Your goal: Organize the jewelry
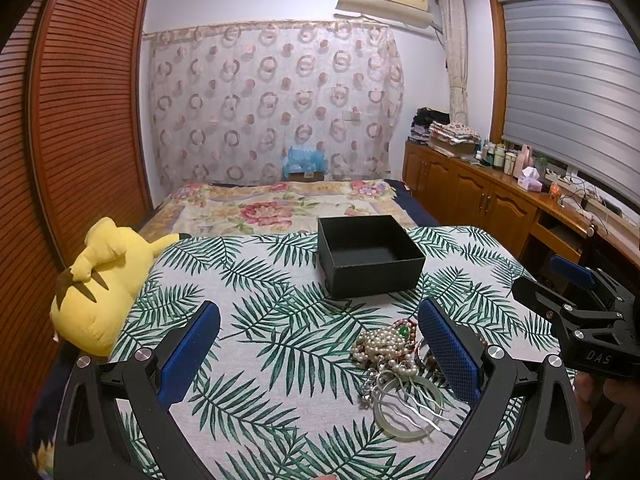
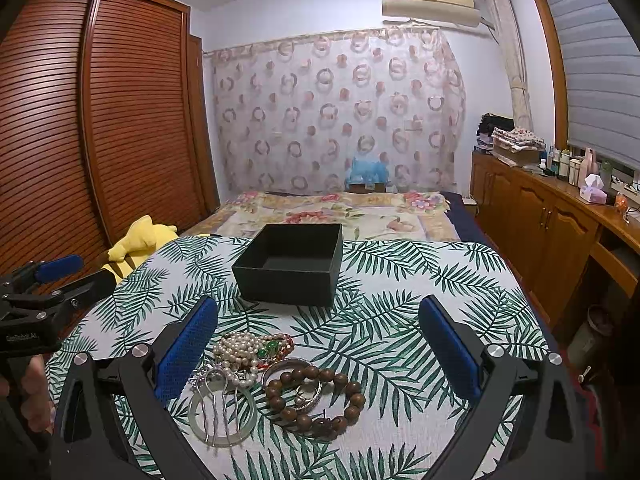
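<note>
An open black box (image 1: 370,256) (image 2: 290,264) stands empty on the leaf-print cloth. In front of it lies a jewelry pile: a pearl strand (image 1: 382,346) (image 2: 236,350), a pale jade bangle (image 1: 408,412) (image 2: 222,412) with a silver hair comb (image 2: 214,404) across it, a brown wooden bead bracelet (image 2: 316,400) and a silver bangle (image 2: 296,384). My left gripper (image 1: 320,340) is open and empty, with the pile near its right finger. My right gripper (image 2: 318,338) is open and empty above the pile.
A yellow plush toy (image 1: 100,284) (image 2: 138,244) lies at the table's left edge. A bed with a floral cover (image 1: 276,204) lies behind the table. A wooden cabinet (image 1: 480,196) with bottles runs along the right wall, a louvred wardrobe (image 2: 100,120) along the left.
</note>
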Demonstrator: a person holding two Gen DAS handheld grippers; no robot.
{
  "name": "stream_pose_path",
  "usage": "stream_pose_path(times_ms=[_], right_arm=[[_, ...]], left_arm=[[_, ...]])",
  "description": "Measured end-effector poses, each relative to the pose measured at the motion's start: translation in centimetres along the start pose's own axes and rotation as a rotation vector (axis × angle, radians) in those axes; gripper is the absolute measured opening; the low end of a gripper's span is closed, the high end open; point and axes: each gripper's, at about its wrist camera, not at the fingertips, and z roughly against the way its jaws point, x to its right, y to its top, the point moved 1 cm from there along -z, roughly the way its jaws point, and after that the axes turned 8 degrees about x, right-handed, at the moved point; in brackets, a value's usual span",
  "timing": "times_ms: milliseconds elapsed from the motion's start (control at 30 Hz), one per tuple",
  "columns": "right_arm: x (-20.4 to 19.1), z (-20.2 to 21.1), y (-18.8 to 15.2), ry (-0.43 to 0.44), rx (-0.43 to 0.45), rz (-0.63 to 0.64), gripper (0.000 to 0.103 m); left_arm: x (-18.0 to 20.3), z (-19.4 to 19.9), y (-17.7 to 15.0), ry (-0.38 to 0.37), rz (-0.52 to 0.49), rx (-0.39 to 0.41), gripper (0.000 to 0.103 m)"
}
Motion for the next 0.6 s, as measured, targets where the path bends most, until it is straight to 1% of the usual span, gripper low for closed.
stream_pose_path(times_ms=[300,500,600], right_arm=[[-0.2,-0.1,-0.2,0.001,-0.003,0.001,0.1],[-0.4,-0.6,-0.7,0.011,-0.019,0.002,0.1],[0.5,-0.9,-1.0,0.018,-0.032,0.003,0.1]], left_arm=[[0.1,0.0,0.2,-0.001,0.002,-0.005,0.096],[-0.4,-0.7,-0.4,-0.011,0.011,-0.026,0.096],[-0.6,-1.3,-0.8,-0.015,0.015,-0.047,0.096]])
